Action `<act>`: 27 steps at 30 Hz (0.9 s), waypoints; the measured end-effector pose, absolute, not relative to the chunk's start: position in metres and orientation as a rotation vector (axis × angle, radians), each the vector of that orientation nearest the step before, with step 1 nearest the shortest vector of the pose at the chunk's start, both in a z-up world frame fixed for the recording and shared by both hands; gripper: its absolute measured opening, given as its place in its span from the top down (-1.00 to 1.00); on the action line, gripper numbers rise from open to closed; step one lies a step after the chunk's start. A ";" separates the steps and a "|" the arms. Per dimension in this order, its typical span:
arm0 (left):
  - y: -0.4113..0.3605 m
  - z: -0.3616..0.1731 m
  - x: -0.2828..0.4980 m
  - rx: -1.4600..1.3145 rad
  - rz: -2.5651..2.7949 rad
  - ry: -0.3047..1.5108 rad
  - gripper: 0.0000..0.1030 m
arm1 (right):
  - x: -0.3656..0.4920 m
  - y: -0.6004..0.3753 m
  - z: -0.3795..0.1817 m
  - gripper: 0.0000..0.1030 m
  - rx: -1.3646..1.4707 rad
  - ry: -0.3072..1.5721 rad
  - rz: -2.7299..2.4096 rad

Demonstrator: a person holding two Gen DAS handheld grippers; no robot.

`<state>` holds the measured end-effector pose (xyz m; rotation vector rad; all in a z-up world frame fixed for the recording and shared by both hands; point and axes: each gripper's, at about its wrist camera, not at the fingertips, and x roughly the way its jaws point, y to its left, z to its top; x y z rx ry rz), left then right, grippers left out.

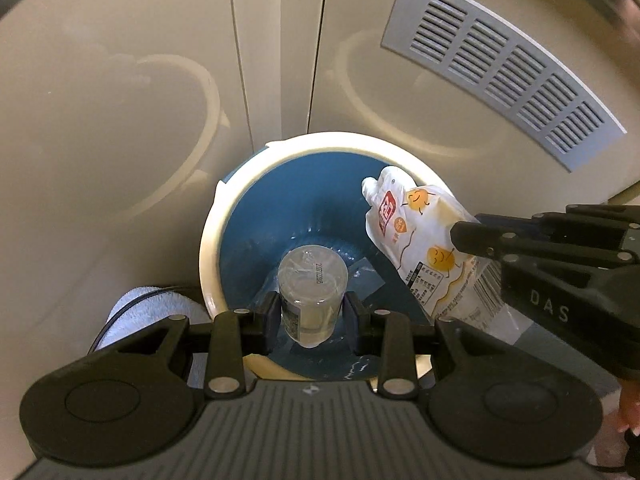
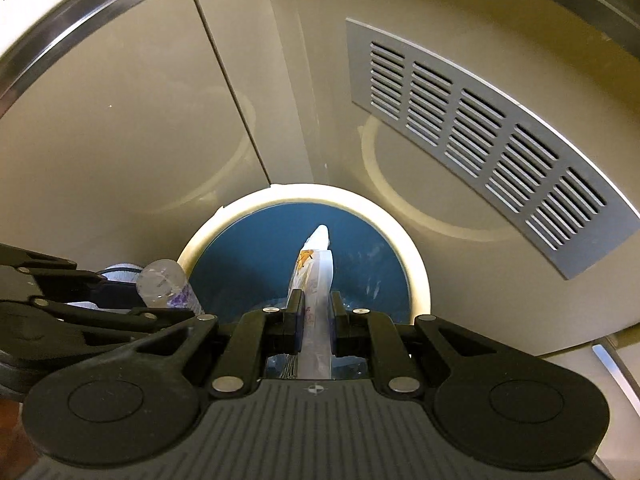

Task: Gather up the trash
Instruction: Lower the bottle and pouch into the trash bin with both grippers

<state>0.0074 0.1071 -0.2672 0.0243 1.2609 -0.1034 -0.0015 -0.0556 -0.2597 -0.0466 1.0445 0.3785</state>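
Behind everything stands a glossy beige cabinet front (image 1: 120,120) made of flat panels, with narrow vertical seams between them. On the right panel a grey rectangular ventilation grille (image 1: 504,68) with rows of short slots is fixed. At the lower left a white fluffy towel-like cloth (image 1: 148,308) lies, and a thin dark line runs across it.

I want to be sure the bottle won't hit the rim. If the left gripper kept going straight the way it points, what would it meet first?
Probably the blue inside of the bin, near its bottom; the bottle already hangs inside the rim, though depth is unclear.
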 end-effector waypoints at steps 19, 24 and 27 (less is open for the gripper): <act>0.092 -0.324 0.034 0.082 -0.071 1.408 0.29 | 0.034 -0.038 -0.297 0.74 -0.095 1.147 0.350; 0.089 -0.330 0.039 0.094 -0.064 1.430 0.29 | 0.039 -0.032 -0.303 0.74 -0.142 1.157 0.347; 0.089 -0.334 0.039 0.105 -0.062 1.445 0.29 | 0.038 -0.032 -0.305 0.74 -0.153 1.160 0.341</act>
